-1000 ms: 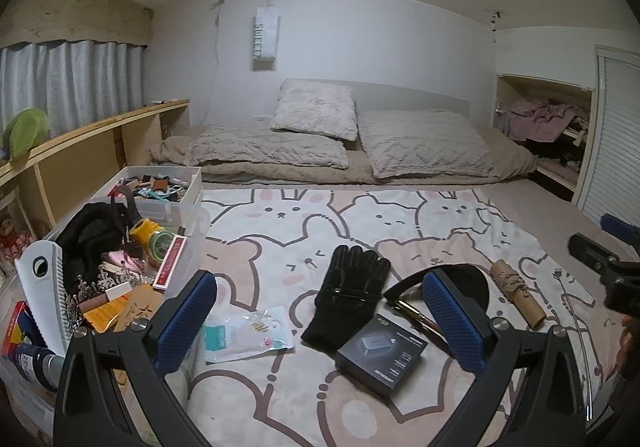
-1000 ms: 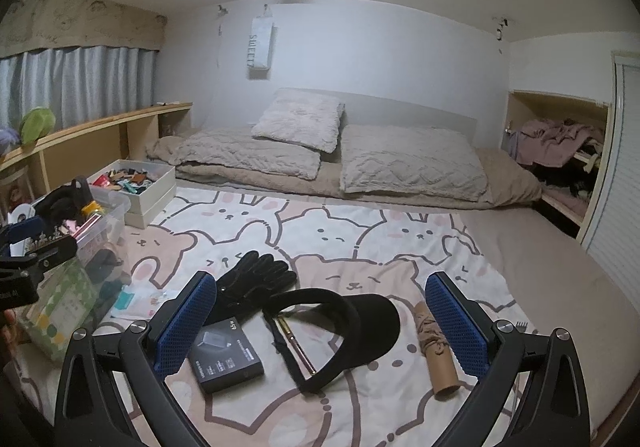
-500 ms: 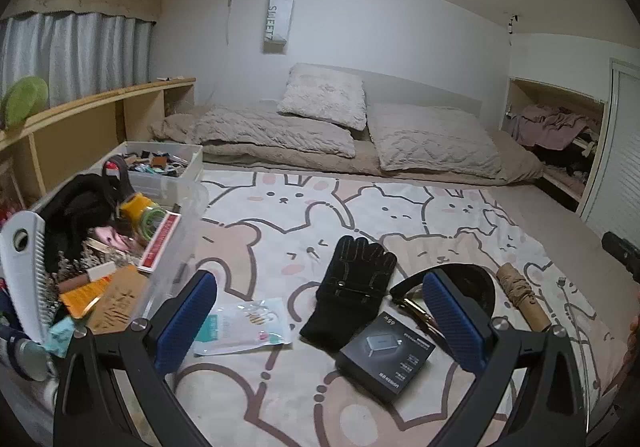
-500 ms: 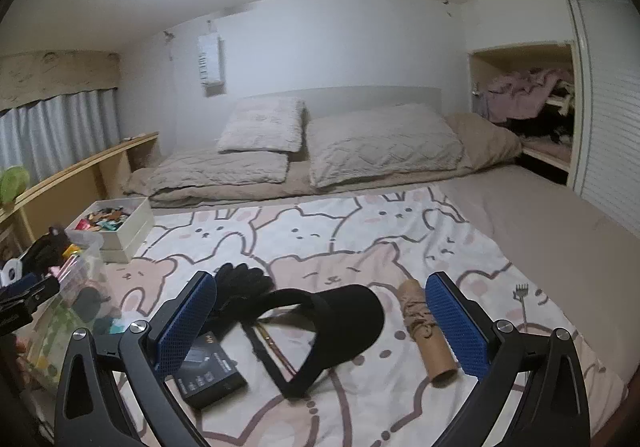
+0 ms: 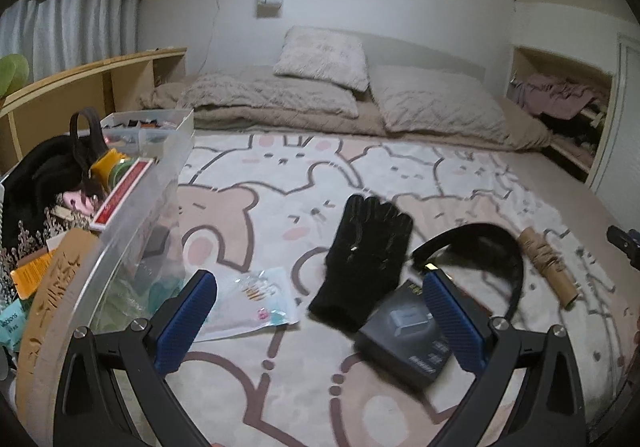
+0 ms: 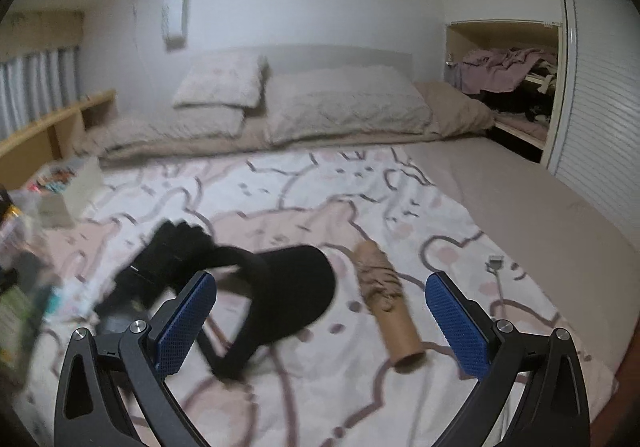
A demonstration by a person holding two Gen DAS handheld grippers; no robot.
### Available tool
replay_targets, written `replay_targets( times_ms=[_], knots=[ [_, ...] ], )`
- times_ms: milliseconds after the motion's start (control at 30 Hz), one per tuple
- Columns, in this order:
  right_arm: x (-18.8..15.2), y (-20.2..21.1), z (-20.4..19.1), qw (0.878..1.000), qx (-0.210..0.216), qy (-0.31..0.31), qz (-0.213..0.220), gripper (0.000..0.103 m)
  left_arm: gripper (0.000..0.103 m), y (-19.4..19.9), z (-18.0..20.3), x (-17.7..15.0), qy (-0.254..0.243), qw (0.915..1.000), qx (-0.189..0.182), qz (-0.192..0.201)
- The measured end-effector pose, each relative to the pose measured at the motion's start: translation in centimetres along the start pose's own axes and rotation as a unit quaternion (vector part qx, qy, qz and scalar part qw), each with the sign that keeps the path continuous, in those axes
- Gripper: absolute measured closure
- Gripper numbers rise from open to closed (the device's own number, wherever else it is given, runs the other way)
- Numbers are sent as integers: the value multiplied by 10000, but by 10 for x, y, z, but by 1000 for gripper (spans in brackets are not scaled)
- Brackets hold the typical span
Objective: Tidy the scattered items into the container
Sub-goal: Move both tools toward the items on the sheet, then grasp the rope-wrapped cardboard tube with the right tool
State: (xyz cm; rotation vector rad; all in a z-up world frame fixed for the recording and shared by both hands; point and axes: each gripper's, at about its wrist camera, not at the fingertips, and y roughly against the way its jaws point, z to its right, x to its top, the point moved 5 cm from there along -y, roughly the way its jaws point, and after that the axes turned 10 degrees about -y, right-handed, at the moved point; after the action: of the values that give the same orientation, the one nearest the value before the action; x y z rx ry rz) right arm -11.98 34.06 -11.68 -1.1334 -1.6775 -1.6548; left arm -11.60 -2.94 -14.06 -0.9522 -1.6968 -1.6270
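Both your left claw (image 5: 320,311) and right claw (image 6: 320,311) are wide open and empty, so the floppy black glove (image 5: 366,251) near the full clear box (image 5: 132,215) could slip.

glove (image 5: 366,259) left of visor (image 5: 480,251)
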Motion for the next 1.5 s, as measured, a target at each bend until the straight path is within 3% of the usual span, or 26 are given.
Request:
replay_targets(
  times_ms=[333,600,867,933,1100,1167,1233,1400,1467,1500],
  knots=[
    [-27,-55,40,9970,-611,353,-327,0,0,-39,-22,-29,-37,9981,363,-505],
    [-41,-94,64,9934,-866,355,-665,0,0,-65,-29,-51,-376,9922,706,-961],
    [-58,-129,79,9893,-1008,477,-938,2,0,-99,-35,-79,-465,9847,785,-1484],
    [-62,-138,81,9887,-988,467,-1026,11,0,-108,-35,-84,-456,9832,748,-1600],
    [-70,-153,84,9871,-893,444,-1254,19,0,-122,-36,-91,-303,9814,613,-1791],
    [-72,-156,84,9866,-835,441,-1334,31,0,-128,-36,-94,-273,9803,615,-1857],
    [-74,-160,84,9857,-817,431,-1413,51,0,-135,-36,-96,-276,9788,637,-1925],
    [-76,-159,81,9860,-836,500,-1353,54,0,-146,-34,-97,-333,9782,681,-1935],
    [-77,-158,79,9856,-873,578,-1324,55,11,-148,-33,-93,-391,9796,708,-1841],
    [-77,-158,78,9854,-891,612,-1313,55,21,-149,-31,-92,-440,9798,692,-1822]
  ],
)
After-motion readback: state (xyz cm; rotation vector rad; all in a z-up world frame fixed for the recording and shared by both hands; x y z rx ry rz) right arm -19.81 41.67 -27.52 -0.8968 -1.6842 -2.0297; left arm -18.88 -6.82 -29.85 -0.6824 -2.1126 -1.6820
